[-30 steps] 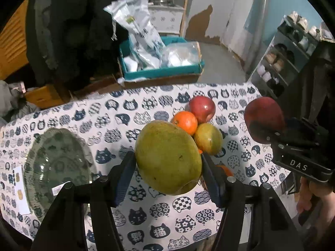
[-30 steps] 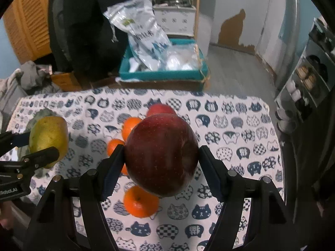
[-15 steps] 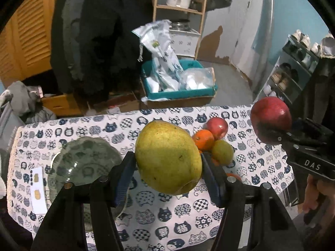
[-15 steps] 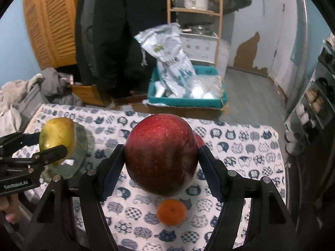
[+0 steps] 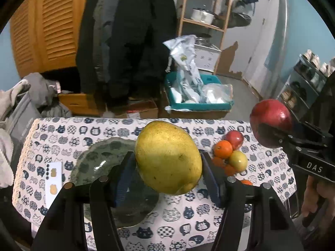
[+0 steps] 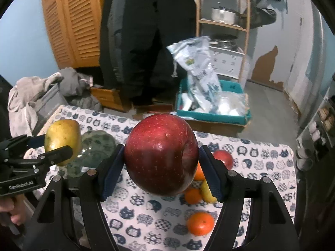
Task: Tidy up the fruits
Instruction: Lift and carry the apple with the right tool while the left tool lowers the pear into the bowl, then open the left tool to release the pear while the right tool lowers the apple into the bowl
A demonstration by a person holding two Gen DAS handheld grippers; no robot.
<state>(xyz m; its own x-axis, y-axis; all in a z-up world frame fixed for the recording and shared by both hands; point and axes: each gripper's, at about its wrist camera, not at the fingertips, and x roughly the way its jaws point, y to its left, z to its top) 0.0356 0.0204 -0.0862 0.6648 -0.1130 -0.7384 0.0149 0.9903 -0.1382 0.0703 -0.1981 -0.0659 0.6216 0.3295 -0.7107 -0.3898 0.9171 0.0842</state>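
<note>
left claw (image 5: 168, 173) clamps mango (image 5: 168, 156) | right claw (image 6: 161, 171) clamps apple (image 6: 161, 154) | bowl (image 5: 98, 159) near table's left edge, under left claw, nearer it

The left gripper (image 5: 167, 175) clamps a yellow-green mango (image 5: 168, 156) between its blue-padded fingers (image 5: 122, 176), held above the cat-print tablecloth (image 5: 178, 211). A green glass plate (image 5: 100, 159) lies behind and below the mango. To the right, the right gripper (image 5: 270, 135) holds a red apple (image 5: 271, 116) above a fruit pile (image 5: 231, 153).
</note>
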